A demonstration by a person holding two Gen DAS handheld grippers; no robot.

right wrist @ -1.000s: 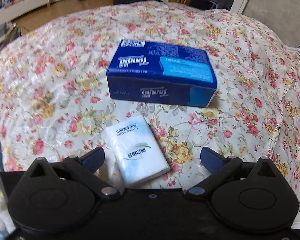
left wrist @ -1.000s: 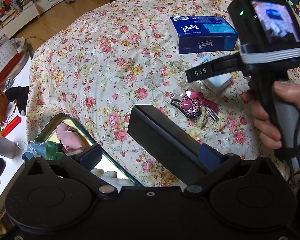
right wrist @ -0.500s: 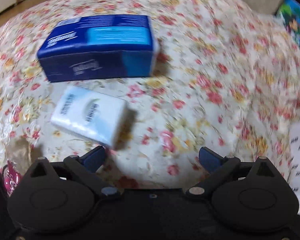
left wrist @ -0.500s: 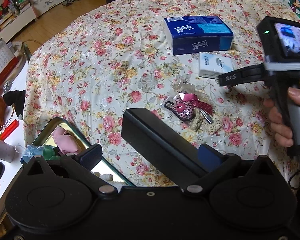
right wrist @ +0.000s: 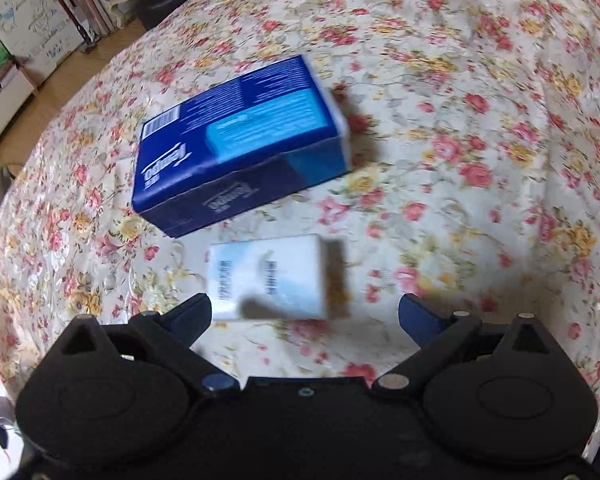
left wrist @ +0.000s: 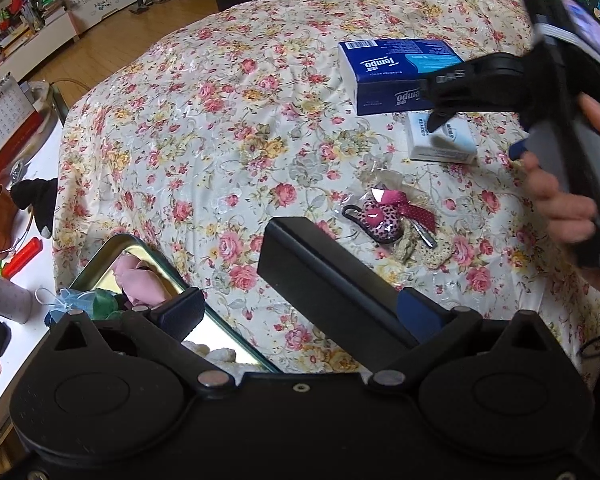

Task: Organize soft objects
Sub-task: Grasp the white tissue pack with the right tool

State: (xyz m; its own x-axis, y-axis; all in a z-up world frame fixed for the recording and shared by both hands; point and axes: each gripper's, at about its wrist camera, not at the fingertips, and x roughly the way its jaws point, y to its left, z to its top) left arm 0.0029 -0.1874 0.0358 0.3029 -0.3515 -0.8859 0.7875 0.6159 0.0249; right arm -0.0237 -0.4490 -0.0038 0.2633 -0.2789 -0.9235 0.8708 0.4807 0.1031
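Note:
A blue Tempo tissue box (right wrist: 236, 148) lies on the flowered bedspread (right wrist: 480, 128). A small white tissue pack (right wrist: 268, 276) lies just before it, close in front of my right gripper (right wrist: 304, 314), which is open with its fingers either side of the pack's near end. From the left wrist view, the right gripper (left wrist: 440, 100) hovers over the white pack (left wrist: 440, 144) beside the blue box (left wrist: 384, 64). My left gripper (left wrist: 298, 312) is open above the bed's edge. A black flat bar (left wrist: 332, 284) lies against its right finger.
A pink leopard keychain (left wrist: 380, 220) and a crochet piece (left wrist: 408, 250) lie mid-bed. A metal tin (left wrist: 140, 246) at lower left holds a pink soft item (left wrist: 134, 280). Green and blue cloth (left wrist: 84, 304) sits beside it. A white table (left wrist: 40, 184) with clutter stands left.
The right gripper swung back over the white tissue pack and dropped closer, so the pack now sits between its fingertips. The left gripper barely shifted.

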